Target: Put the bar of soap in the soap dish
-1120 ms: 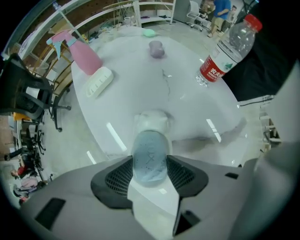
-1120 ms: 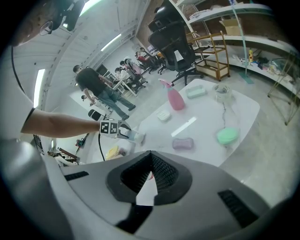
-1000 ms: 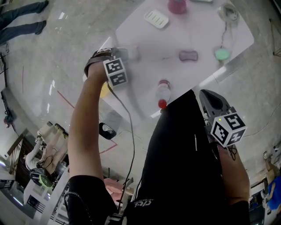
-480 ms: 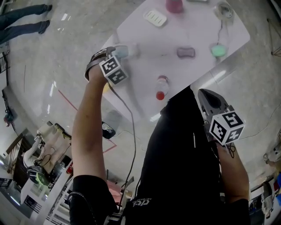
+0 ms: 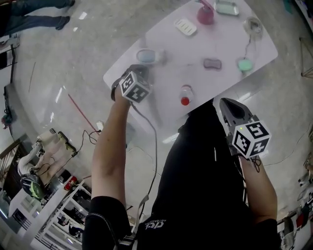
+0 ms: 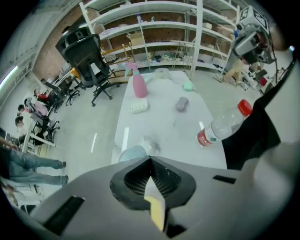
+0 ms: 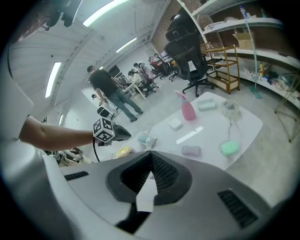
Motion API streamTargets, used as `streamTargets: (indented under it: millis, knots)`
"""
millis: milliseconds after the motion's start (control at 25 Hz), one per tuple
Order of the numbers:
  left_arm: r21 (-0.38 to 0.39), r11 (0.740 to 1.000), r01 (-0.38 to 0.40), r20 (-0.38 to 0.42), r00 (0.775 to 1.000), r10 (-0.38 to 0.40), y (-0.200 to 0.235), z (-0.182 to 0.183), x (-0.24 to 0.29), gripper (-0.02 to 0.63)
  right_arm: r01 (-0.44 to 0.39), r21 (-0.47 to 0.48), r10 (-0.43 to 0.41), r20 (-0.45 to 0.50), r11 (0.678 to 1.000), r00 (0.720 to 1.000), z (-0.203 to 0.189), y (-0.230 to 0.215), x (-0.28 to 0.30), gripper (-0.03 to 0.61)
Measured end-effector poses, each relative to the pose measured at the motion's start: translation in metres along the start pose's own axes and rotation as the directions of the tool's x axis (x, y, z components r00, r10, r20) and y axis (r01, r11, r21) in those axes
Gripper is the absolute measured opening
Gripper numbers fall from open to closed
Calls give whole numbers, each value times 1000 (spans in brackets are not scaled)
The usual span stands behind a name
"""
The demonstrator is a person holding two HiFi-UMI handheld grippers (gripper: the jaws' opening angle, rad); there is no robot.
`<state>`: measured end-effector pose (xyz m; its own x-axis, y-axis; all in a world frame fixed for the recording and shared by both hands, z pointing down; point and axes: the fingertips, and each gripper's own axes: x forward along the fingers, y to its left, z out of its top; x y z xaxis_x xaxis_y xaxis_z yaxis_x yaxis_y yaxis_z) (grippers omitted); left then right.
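A purple bar of soap point(image 5: 212, 63) lies on the white table point(image 5: 230, 44), also visible in the left gripper view point(image 6: 182, 104) and the right gripper view point(image 7: 191, 150). A white ridged soap dish point(image 5: 186, 27) sits at the far side, left of a pink spray bottle point(image 5: 205, 14). My left gripper point(image 5: 141, 70) hangs over the table's near-left corner, just short of a blue cup point(image 5: 149, 56). Its jaws have just been closing and stand shut point(image 6: 150, 159) with nothing between them. My right gripper point(image 5: 230, 105) is shut and empty point(image 7: 150, 152), off the table's near edge.
A water bottle point(image 5: 185, 95) lies near the front edge. A green round thing point(image 5: 244, 64) on a cord, a clear item point(image 5: 254, 24) and a pale green tray point(image 5: 226, 7) are at the right and back. A yellow item point(image 7: 123, 151) sits by the left corner.
The left gripper has come off the blue cup, risen, rolled and drawn back toward the corner, with its jaws now shut. The cup stays on the table. The right gripper rose slightly.
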<state>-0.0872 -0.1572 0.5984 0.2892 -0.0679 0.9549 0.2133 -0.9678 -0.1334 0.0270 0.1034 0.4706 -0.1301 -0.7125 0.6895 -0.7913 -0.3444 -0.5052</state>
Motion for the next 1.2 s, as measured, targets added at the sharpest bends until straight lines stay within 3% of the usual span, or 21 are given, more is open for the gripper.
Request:
streamTargets:
  millis: [80, 200, 400, 640, 720, 800, 1000, 1200]
  knots:
    - [-114, 993, 9, 60, 998, -2, -6, 3, -16, 11, -7, -17, 7, 0, 1000, 1000, 2, 8, -3, 14]
    - [-284, 959, 11, 179, 983, 42, -12, 14, -48, 11, -14, -48, 13, -4, 999, 1000, 4, 18, -7, 14]
    - [-378, 926, -24, 273, 952, 136, -31, 20, -97, 11, -18, -82, 18, -2, 996, 1000, 6, 30, -12, 14]
    - [-562, 827, -15, 354, 899, 257, -52, 17, -151, 11, -26, -153, 27, 5, 988, 1000, 12, 57, -19, 14]
    - [-615, 789, -1, 385, 872, 301, -56, 18, -168, 11, -26, -186, 27, 3, 982, 1000, 14, 65, -21, 14]
    - [-637, 771, 15, 430, 837, 338, -60, 24, -188, 11, -23, -217, 24, 0, 976, 1000, 15, 72, -27, 14]
    - [-605, 796, 28, 552, 735, 394, -73, 56, -239, 11, -26, -278, 33, 22, 960, 999, 33, 89, -44, 14]
    - [-627, 779, 30, 608, 643, 465, -78, 67, -286, 11, -66, -303, 93, 74, 951, 993, 47, 114, -49, 14]
